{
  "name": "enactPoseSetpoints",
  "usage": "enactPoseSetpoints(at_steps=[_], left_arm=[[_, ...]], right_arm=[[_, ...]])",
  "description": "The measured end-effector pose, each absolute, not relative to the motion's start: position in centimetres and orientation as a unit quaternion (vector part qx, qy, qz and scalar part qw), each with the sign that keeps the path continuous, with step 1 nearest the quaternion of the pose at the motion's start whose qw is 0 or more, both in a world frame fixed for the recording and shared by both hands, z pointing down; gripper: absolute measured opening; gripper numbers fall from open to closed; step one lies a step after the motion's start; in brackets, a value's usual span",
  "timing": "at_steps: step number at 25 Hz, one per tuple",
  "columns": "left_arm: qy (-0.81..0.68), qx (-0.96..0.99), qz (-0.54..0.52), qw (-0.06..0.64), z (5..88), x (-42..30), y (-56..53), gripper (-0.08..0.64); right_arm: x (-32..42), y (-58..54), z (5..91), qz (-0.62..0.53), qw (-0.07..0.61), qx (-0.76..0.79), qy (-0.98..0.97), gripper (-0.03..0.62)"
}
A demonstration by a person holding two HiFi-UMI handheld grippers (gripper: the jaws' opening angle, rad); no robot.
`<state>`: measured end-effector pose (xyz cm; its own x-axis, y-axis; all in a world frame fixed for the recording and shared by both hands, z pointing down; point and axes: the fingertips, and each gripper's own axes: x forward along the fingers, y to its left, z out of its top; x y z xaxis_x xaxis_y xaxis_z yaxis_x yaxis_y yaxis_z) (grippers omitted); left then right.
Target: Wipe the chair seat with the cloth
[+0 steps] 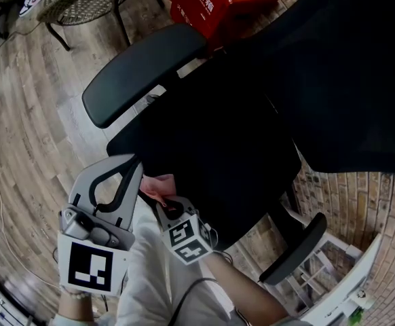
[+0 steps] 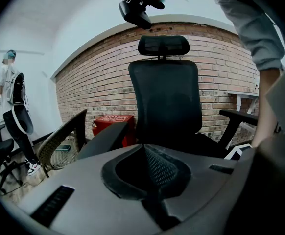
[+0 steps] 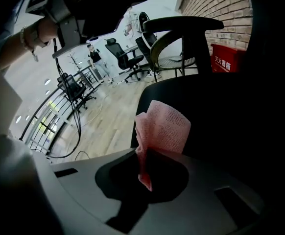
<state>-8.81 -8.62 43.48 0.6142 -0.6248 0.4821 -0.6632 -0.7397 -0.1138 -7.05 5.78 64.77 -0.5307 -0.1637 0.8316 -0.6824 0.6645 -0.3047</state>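
Now right hand-held gripper (image 3: 143, 152) pinches pink cloth (image 3: 164, 129); left hand-held gripper (image 2: 144, 147) closed, empty.

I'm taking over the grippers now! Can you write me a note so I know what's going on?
Left hand-held gripper: shut, empty, pointing at the chair.
Right hand-held gripper: shut on the pink cloth, at the near edge of the chair seat.
Done: the cloth is gripped.
Left: wipe across the seat. The pictures don't show how much is wiped.
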Motion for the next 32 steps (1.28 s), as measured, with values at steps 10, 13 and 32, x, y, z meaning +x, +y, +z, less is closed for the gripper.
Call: enactPoseSetpoints(at_steps=[10, 13, 32], left_arm=[[-0.353, 0.900, 0.255, 0.035, 43.4, -8.3, -8.0, 0.018], [-0.349, 0.901, 0.256, 0.034, 43.4, -7.8, -8.1, 0.018], [-0.322, 0.908, 0.267, 0.030, 44.4, -4.7, -8.5, 0.018]], right_arm=[[-4.8, 9.6, 65.2, 0.329, 0.430, 0.237, -0.807, 0.057], [-2.4, 8.4, 65.2, 0.330, 0.430, 0.264, -0.798, 0.057], [21.6, -4.0, 66.4, 0.292, 0.445, 0.507, -0.678, 0.057]])
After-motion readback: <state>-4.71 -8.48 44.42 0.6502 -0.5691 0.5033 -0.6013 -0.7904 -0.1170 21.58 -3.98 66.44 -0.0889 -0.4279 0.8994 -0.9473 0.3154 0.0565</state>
